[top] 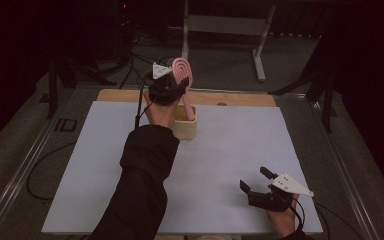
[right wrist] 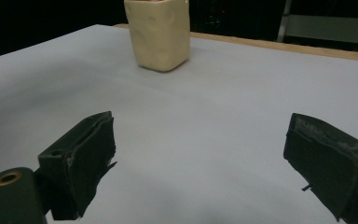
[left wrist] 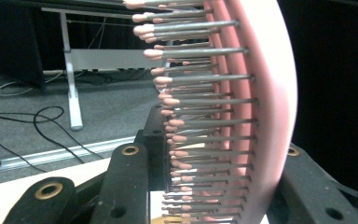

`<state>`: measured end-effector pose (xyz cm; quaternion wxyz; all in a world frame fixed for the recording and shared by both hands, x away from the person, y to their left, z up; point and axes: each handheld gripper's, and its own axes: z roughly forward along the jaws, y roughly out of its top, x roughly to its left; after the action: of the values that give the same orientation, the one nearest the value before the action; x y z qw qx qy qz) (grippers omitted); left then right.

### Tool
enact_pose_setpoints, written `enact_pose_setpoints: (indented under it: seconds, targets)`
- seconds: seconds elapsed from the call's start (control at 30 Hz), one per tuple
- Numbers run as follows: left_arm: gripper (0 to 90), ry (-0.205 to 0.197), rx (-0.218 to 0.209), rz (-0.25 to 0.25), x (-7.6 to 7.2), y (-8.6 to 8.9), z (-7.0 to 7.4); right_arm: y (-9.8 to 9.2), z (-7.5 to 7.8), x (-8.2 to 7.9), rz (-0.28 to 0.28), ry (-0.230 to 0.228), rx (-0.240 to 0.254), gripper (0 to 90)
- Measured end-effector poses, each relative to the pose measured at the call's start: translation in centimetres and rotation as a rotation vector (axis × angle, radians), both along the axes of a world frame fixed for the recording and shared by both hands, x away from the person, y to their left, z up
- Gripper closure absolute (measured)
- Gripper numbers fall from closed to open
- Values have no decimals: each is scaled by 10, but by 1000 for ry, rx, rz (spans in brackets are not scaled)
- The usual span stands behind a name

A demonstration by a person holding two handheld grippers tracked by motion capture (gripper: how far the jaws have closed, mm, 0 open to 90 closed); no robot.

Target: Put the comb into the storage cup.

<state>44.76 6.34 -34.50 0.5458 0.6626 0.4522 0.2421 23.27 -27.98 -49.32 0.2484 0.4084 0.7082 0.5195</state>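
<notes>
- Step in hand, as judged: a pink hairbrush (top: 183, 75) is held by the left gripper (top: 166, 89) over a cream holder (top: 186, 125), handle end down inside it. Whether it is going in or coming out cannot be told.
- Holder position: toward the far edge of the surface (top: 230, 150), left of centre, just short of the bare wooden strip along that edge.
- Left fingers: pinching the brush. In the left gripper view the brush head (left wrist: 242, 112) is seen edge-on between the black jaws, bristles pointing to the view's left.
- Next move, if insertion is intended: a straight lowering so the handle stays off the holder's rim, then release once the handle is carried by the holder. The holder looks light, so a sideways push could tip it.
- Right gripper (top: 259, 181): low over the near right corner of the surface, well apart from the holder. Fingers spread, nothing between them; in the right gripper view the holder (right wrist: 159, 32) is seen farther off.
- Hidden or unclear: the handle's lower end is covered by the holder wall and the left hand; depth inside cannot be told.
- Contact point of the fingers on the brush is cut off at the bottom of the left gripper view.
- Holder top is cropped in the right gripper view; surroundings are dark.
</notes>
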Motion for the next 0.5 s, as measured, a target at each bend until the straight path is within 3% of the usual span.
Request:
enact_pose_setpoints:
  seconds: [0.5]
  targets:
    - [647, 10, 0, 7, 0, -1, -7, 0, 0, 0, 1, -1, -6, 87]
